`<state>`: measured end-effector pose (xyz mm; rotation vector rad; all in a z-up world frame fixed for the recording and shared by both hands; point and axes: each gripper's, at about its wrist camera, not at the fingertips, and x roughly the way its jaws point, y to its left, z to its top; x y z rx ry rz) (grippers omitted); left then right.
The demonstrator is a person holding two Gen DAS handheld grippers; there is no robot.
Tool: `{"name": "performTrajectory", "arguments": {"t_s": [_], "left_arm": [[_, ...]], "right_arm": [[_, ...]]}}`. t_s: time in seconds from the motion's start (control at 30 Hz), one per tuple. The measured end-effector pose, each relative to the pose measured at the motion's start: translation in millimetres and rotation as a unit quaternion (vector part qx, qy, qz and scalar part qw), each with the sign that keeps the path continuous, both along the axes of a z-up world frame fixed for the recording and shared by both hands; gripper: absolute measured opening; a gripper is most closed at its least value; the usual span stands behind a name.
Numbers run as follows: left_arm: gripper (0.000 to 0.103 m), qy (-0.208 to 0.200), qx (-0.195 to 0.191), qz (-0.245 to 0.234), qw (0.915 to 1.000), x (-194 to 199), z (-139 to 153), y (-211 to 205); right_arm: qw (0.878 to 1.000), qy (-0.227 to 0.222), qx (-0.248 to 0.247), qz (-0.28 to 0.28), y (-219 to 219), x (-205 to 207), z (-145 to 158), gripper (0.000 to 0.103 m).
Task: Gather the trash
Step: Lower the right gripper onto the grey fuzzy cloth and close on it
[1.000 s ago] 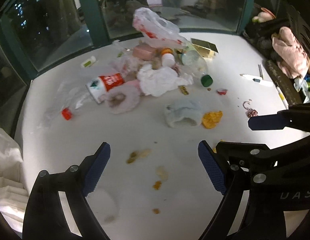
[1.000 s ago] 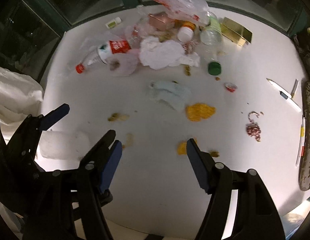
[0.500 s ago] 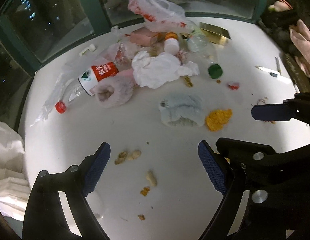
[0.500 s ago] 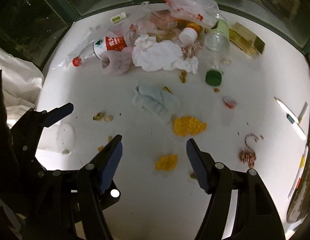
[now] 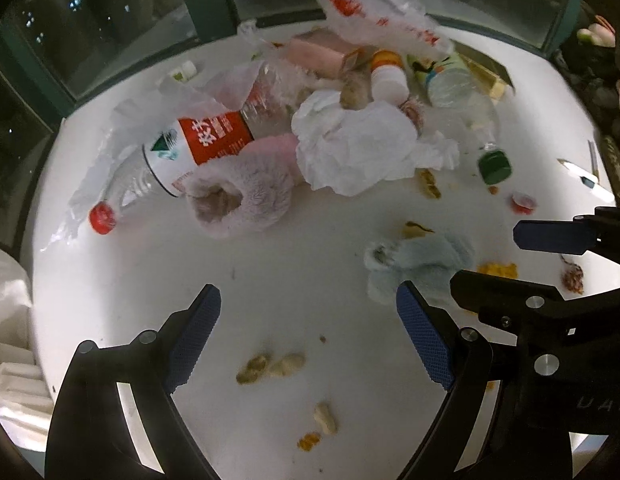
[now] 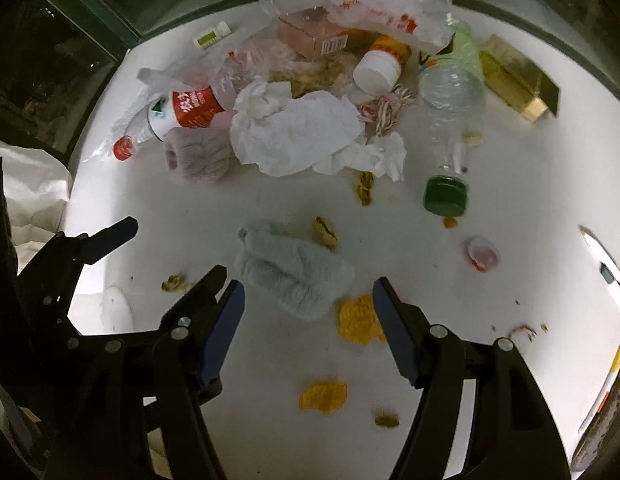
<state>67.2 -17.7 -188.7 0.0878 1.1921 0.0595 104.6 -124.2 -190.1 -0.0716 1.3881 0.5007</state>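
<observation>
From your left wrist camera, your left tongs (image 5: 308,330) stand wide apart with nothing between the pads, over bare white tabletop (image 5: 270,264). A second ago the trash pile sat far up the frame; now it has swelled toward you. The red-labelled plastic bottle (image 5: 202,142) lies at 11 o'clock, its red cap pointing toward 9, with the pinkish fuzzy slipper (image 5: 246,196) touching its underside. Crumpled white paper (image 5: 358,148) sits at 12 o'clock, and the pale blue fuzzy cloth (image 5: 422,264) lies just beyond your right-hand pad at 2 o'clock, nearer than before. Peanut shells (image 5: 270,364) now lie between your fingers, where earlier they lay ahead of them. Your right tongs (image 5: 550,236) reach in at 3 o'clock.

From your right wrist camera, your right tongs (image 6: 308,320) are parted and empty. The pale blue fuzzy cloth (image 6: 294,272) has slid down from mid-frame to lie just ahead of the gap between the pads. An orange scrap (image 6: 358,320) sits beside your right-hand pad, and another (image 6: 324,396) lies between the fingers. The green bottle cap (image 6: 446,196) is at 1 o'clock, the white paper (image 6: 294,136) at 12, and the red-labelled bottle (image 6: 182,110) at 11. Your left tongs (image 6: 110,236) show at 9 o'clock.
</observation>
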Motion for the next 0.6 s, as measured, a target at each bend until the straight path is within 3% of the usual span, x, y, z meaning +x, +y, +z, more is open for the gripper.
{"name": "performTrajectory", "arguments": {"t_s": [0.2, 0.37, 0.6], "left_arm": [[0.087, 0.018, 0.019, -0.004, 0.9997, 8, -21, 9], [0.087, 0.033, -0.001, 0.021, 0.9992, 6, -34, 19], [0.087, 0.055, 0.012, 0.012, 0.9983, 1, -50, 16]], "right_arm": [[1.000, 0.018, -0.005, 0.018, 9, 7, -19, 0.064], [0.999, 0.030, -0.016, 0.036, 15, 6, -32, 0.064], [0.997, 0.042, -0.030, 0.062, 27, 7, -50, 0.061]]}}
